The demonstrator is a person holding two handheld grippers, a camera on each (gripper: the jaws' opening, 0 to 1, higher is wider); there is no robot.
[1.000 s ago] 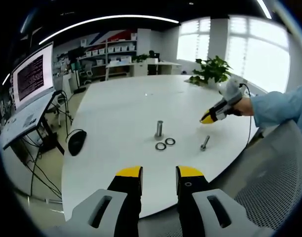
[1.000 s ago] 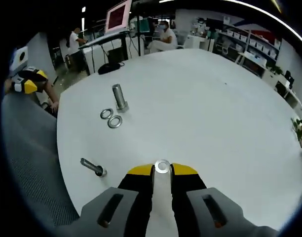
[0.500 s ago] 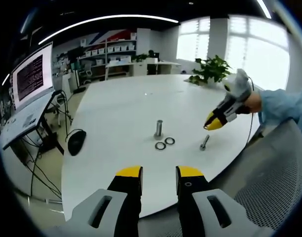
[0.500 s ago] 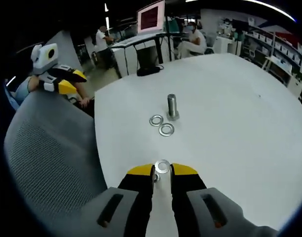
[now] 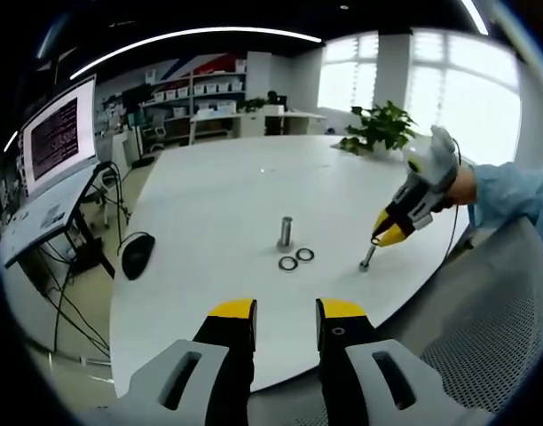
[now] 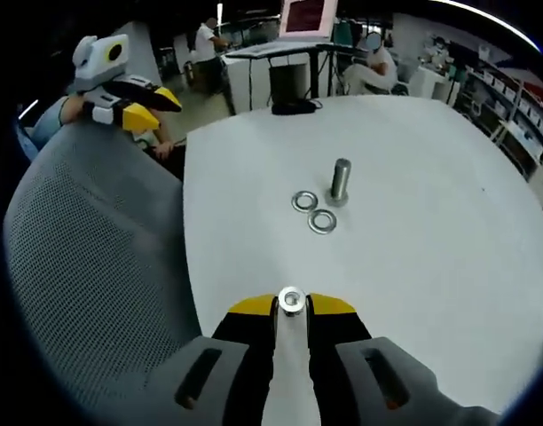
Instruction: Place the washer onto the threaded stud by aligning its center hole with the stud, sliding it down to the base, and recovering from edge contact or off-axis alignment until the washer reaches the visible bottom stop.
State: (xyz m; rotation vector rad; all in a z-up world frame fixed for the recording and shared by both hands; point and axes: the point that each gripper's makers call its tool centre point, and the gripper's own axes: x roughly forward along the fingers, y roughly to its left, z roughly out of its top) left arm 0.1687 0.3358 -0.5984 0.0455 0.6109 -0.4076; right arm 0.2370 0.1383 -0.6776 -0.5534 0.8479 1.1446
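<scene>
Two washers [image 6: 313, 211] lie flat on the bench [image 6: 449, 266] just beside the upright stud [image 6: 341, 180], neither on it. Right gripper [image 6: 292, 306] has its fingers closed on a third washer [image 6: 291, 301], pinched at the tips. Versus a second ago its view has swung round so the stud now sits nearly straight ahead, up the centre; the left gripper view shows the right gripper [image 5: 389, 236] has come down toward the near right bench edge, tips just above a loose bolt [image 5: 367, 257]. My read: lining up for the approach, washer not yet at the stud. Left gripper [image 5: 286, 312] hasn't moved, fingers parted, empty, off the near edge. Bench is plain white and round-edged; a mouse [image 5: 137, 254] sits at far left. Office room: monitor [image 5: 59, 136] left, shelving behind, plant [image 5: 378, 126] by bright windows, grey mesh chair [image 6: 94, 284] close by.
</scene>
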